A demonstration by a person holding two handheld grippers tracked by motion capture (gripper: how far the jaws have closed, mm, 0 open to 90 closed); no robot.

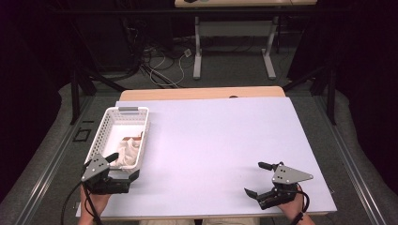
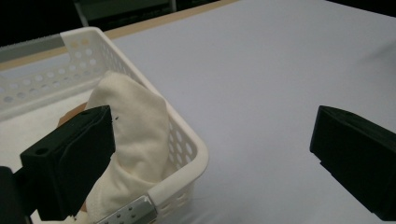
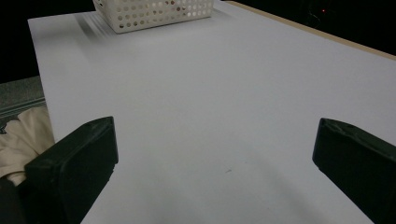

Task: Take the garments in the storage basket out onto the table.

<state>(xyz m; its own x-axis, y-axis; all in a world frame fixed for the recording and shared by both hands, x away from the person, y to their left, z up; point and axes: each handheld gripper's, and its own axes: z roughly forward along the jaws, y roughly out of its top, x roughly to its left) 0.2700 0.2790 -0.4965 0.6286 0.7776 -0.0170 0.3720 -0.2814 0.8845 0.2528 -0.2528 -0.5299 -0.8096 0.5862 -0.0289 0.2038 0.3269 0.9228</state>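
Note:
A white perforated basket stands at the table's left side, and it also appears far off in the right gripper view. Inside it lies a cream cloth bunched at the near end, with a small brown-orange thing beyond it. My left gripper is open astride the basket's near right corner. One jaw hangs over the cloth and the other is outside, above the table. My right gripper is open low over the bare tabletop at the near right, holding nothing.
A pale sheet covers the table, and a wooden strip runs along the far edge. Beyond it stand another table's legs and loose cables on the floor. Pale fabric shows past the table's near edge.

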